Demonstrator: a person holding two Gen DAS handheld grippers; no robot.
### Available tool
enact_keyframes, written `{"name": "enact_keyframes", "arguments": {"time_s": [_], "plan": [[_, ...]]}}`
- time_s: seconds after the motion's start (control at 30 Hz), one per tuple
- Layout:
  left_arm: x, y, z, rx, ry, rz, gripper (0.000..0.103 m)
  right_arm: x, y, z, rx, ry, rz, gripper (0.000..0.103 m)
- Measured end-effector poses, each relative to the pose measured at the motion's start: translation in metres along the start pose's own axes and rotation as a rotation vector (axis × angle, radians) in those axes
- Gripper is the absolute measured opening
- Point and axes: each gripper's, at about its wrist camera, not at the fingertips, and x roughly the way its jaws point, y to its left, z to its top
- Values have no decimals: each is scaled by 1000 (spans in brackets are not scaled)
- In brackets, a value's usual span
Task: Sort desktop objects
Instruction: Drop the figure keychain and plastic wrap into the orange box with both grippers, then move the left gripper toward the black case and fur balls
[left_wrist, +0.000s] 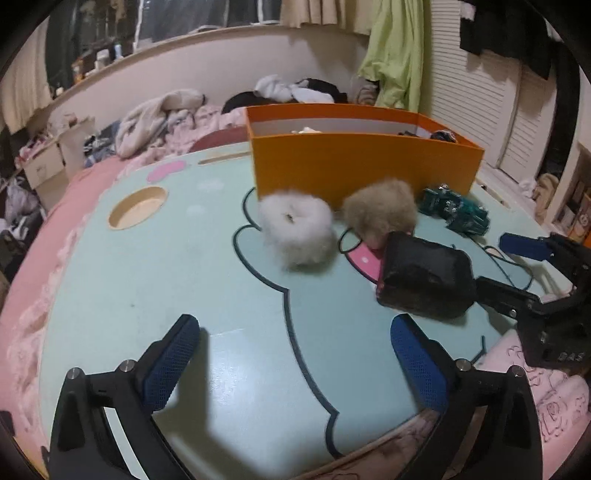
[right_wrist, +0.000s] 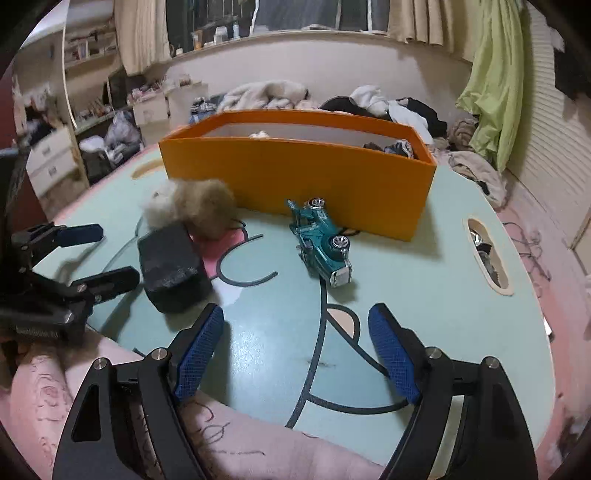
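On the mint-green table (left_wrist: 147, 277) lie a white fluffy ball (left_wrist: 295, 232), a beige fluffy ball (left_wrist: 380, 210) (right_wrist: 199, 210), a black box (left_wrist: 424, 277) (right_wrist: 171, 269) and a teal toy car (left_wrist: 454, 214) (right_wrist: 321, 243) tipped on its side. Behind them stands an orange box (left_wrist: 362, 155) (right_wrist: 295, 173) holding a few small items. My left gripper (left_wrist: 295, 363) (right_wrist: 96, 256) is open over bare table, short of the white ball. My right gripper (right_wrist: 297, 354) (left_wrist: 513, 269) is open too, with the car ahead of it. The black box sits between the two grippers.
The table (right_wrist: 424, 295) has an oval cut-out at the far left (left_wrist: 136, 208) and another at the right (right_wrist: 487, 254). Pink bedding (right_wrist: 44, 398) lies along the near edge. Clothes are heaped behind the orange box, with a green curtain (left_wrist: 399, 55) beyond.
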Motion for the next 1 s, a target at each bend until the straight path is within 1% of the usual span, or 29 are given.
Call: {"name": "enact_keyframes", "arguments": {"time_s": [0.07,0.13,0.23,0.63,1.0], "plan": [[0,0,-1,1,-3,5,103,1,0,2,-4,1,2,88],[-1,0,-2,-1,-9,4,103,2,-2,2,0,5,4,95],[-2,0,-3,-3,-12,4,103,4,-4,1,-6,9,14,99],[-1,1,-1,-5,-12,2,103,5,3,-2,-11,9,19,101],[-3,1,1,-9,-18,2,103,4,4,-2,-16,10,26,102]]}}
